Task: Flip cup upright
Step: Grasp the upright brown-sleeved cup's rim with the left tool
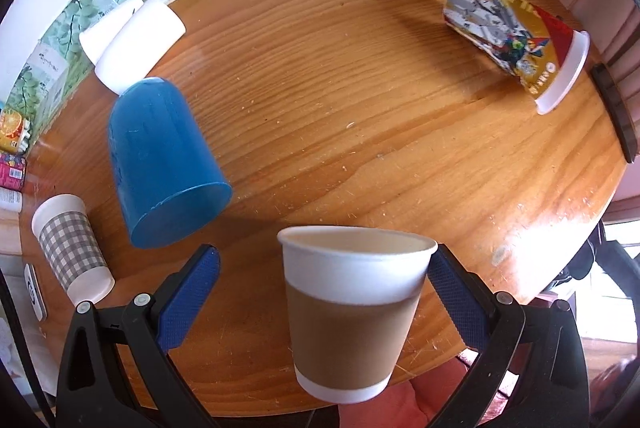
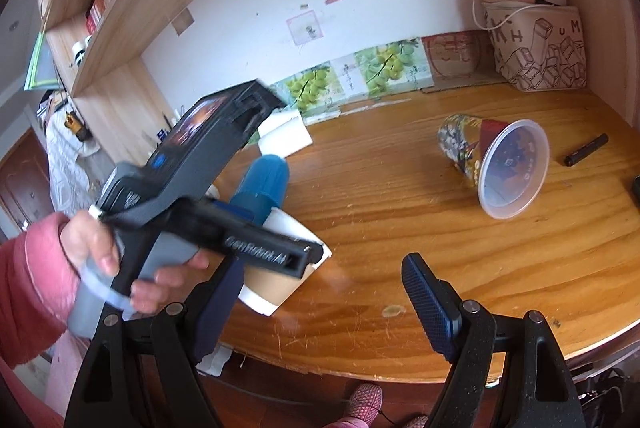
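Observation:
A white paper cup with a brown sleeve stands upright at the near edge of the wooden table, between my left gripper's open blue fingers; only the right pad is close to its rim. It also shows in the right wrist view, partly behind the left gripper's body. A printed cup with a clear rim lies on its side at the far right, and shows in the right wrist view with its mouth toward me. My right gripper is open and empty above the table's front edge.
A blue cup stands upside down at the left. A white cup lies behind it; a checked cup lies at the left edge. A black marker lies far right. A patterned box stands in the back corner.

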